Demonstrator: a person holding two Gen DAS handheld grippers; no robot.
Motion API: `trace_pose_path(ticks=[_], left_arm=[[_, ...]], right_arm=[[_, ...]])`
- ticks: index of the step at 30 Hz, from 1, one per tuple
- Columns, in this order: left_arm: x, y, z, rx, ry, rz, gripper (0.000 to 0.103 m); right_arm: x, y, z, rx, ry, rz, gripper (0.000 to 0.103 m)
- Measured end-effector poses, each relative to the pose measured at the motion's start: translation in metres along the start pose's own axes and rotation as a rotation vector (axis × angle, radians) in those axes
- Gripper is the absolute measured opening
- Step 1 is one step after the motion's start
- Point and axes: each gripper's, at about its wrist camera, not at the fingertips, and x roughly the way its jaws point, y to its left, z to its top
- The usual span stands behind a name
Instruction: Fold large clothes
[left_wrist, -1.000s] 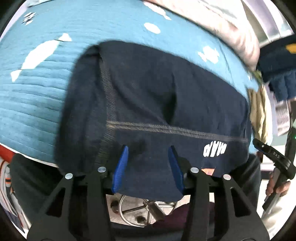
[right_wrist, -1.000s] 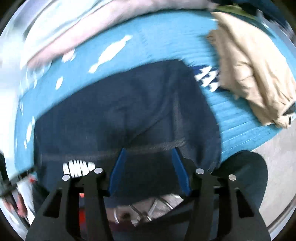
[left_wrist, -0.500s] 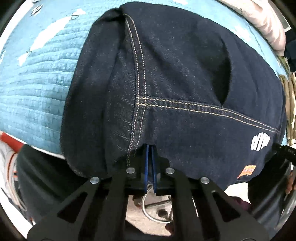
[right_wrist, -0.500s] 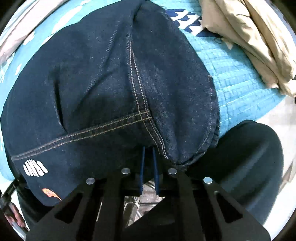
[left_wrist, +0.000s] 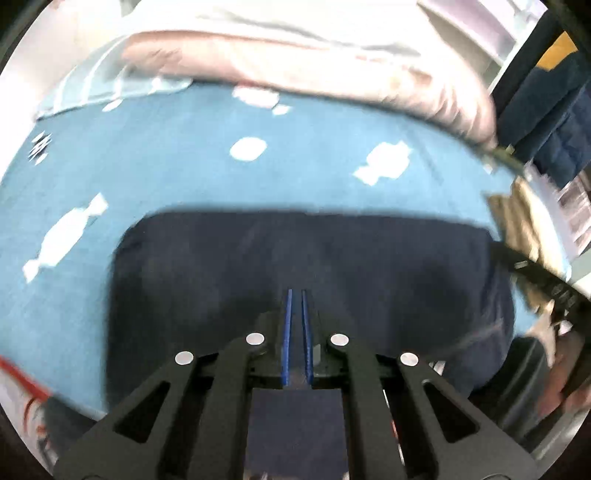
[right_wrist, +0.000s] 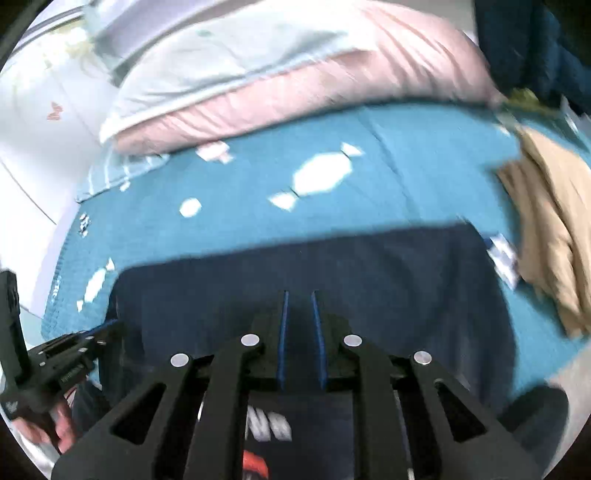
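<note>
both grippers grasp the near hem of a dark denim garment (left_wrist: 303, 266) and carry it over the teal bedspread (left_wrist: 184, 166) for a fold. left gripper (left_wrist: 296, 314): blue pads nearly together, and cloth shows behind the jaws at the bottom of the left wrist view, so it is judged clenched on the denim. right gripper (right_wrist: 299, 317): a slightly wider slit, its jaws having just eased open a little, yet denim with white lettering (right_wrist: 269, 424) hangs below and behind the jaws, so it is judged to hold the hem too; the pinch itself is hidden by the fingers and motion blur. to do the step well, judged from these views: keep the two grippers level and equally spaced so the hem stays taut and straight, carry it toward the far edge of the garment, lay edge on edge, and release only once the cloth rests flat. position of the garment: it spreads ahead of and beneath both tools as a broad dark band, its far edge lying on the bedspread, short of the pink pillow (left_wrist: 295, 66); a beige garment (right_wrist: 546, 229) lies at its right side, seemingly just beside it. each view catches the opposite gripper at its margin.
</note>
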Motion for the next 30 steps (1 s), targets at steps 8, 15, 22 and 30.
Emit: trace_pose_path(ticks=[8, 15, 22, 30], left_arm=[[0.08, -0.006, 0.034, 0.001, -0.074, -0.068, 0.01], [0.091, 0.029, 0.026, 0.029, -0.117, -0.007, 0.003], [0.064, 0.119, 0.019, -0.178, -0.109, 0.09, 0.003], [0.012, 0.065, 0.019, -0.107, -0.161, 0.102, 0.006]], right_arm=[[0.101, 0.004, 0.007, 0.011, 0.071, 0.098, 0.012], [0.094, -0.042, -0.008, -0.15, 0.029, -0.021, 0.0], [0.059, -0.128, 0.0, -0.007, 0.024, -0.147, 0.0], [-0.003, -0.065, -0.008, 0.017, -0.03, -0.085, 0.007]])
